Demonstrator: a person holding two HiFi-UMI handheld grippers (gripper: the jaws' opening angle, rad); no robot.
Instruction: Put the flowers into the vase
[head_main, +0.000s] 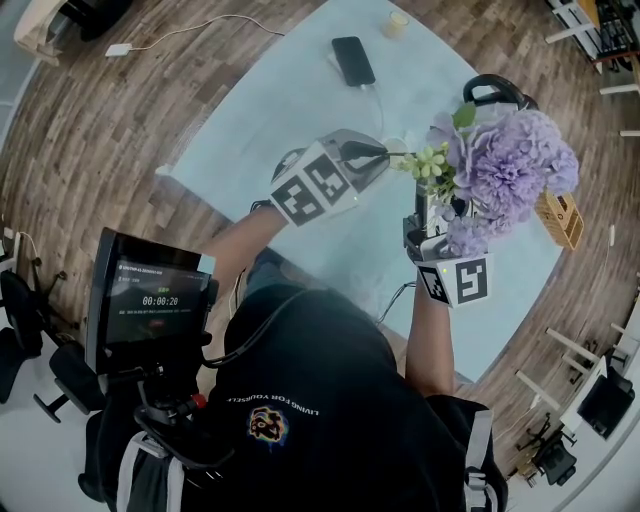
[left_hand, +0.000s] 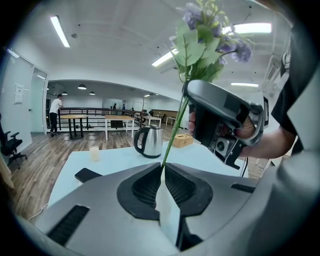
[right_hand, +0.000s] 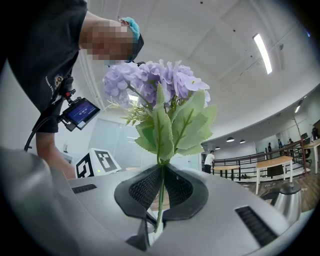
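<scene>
My right gripper (head_main: 432, 212) (right_hand: 160, 171) is shut on the green stem (right_hand: 159, 200) of a purple hydrangea (head_main: 515, 165) (right_hand: 155, 82) with broad green leaves (right_hand: 172, 127), held upright above the table. My left gripper (head_main: 385, 153) (left_hand: 162, 169) is shut on the thin stem (left_hand: 172, 135) of a smaller sprig (head_main: 430, 165) (left_hand: 200, 30) with pale green buds and small purple flowers. The two bunches touch at the right of the head view. In the left gripper view the right gripper's body (left_hand: 225, 122) is close by. I can make out no vase.
On the pale blue table (head_main: 300, 110) lie a black phone (head_main: 352, 60) (left_hand: 87, 174) with a cable and a small cup (head_main: 396, 22) (left_hand: 94, 152). A steel kettle (left_hand: 150, 141) (head_main: 495, 90) and a wooden box (head_main: 560, 218) (left_hand: 182, 140) stand near the flowers.
</scene>
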